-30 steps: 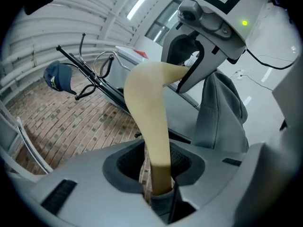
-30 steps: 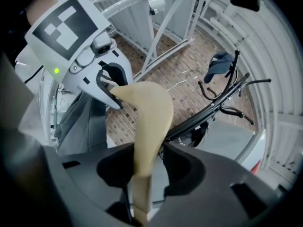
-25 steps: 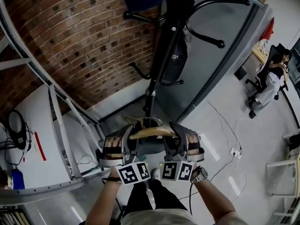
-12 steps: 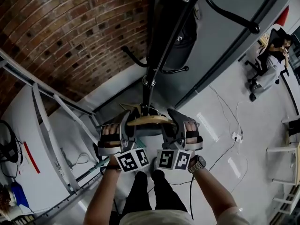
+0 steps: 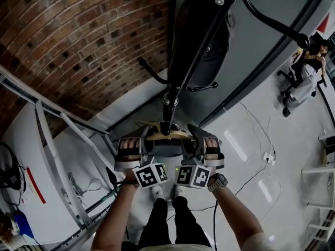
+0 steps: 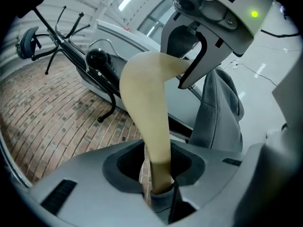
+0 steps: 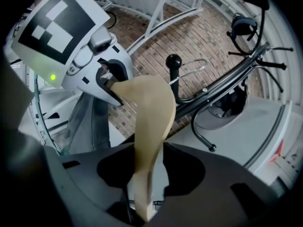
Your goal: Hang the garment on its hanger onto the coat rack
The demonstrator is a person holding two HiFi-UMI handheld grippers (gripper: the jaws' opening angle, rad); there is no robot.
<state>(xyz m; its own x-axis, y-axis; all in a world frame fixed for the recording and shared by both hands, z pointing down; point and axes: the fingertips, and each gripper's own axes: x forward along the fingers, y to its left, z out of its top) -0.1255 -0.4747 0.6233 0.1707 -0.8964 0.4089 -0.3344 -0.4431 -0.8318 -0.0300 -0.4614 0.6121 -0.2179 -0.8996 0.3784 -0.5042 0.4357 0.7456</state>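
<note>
A pale wooden hanger (image 5: 166, 135) carries a grey garment (image 5: 166, 148) that hangs between my two grippers. My left gripper (image 5: 140, 149) is shut on the hanger's left arm and my right gripper (image 5: 198, 148) on its right arm. The black coat rack's pole (image 5: 191, 61) rises just behind the hanger. In the left gripper view the hanger (image 6: 146, 108) runs out of the shut jaws, the grey garment (image 6: 218, 108) beside it. The right gripper view shows the hanger (image 7: 151, 112), its wire hook (image 7: 191, 69) and a knobbed rack arm (image 7: 173, 61) close together.
A dark bag (image 5: 205, 51) hangs on the rack; a long knobbed arm (image 5: 303, 37) reaches right. Brick wall (image 5: 78, 41) behind, grey panel (image 5: 267, 56) to the right, white metal frame (image 5: 57, 140) at left. A person sits on a chair (image 5: 303, 75); cables (image 5: 261, 158) lie on the floor.
Both grippers have carried the hanger a little up and closer to the rack's pole. The head view has tilted, so the rack looks larger and nearer.
</note>
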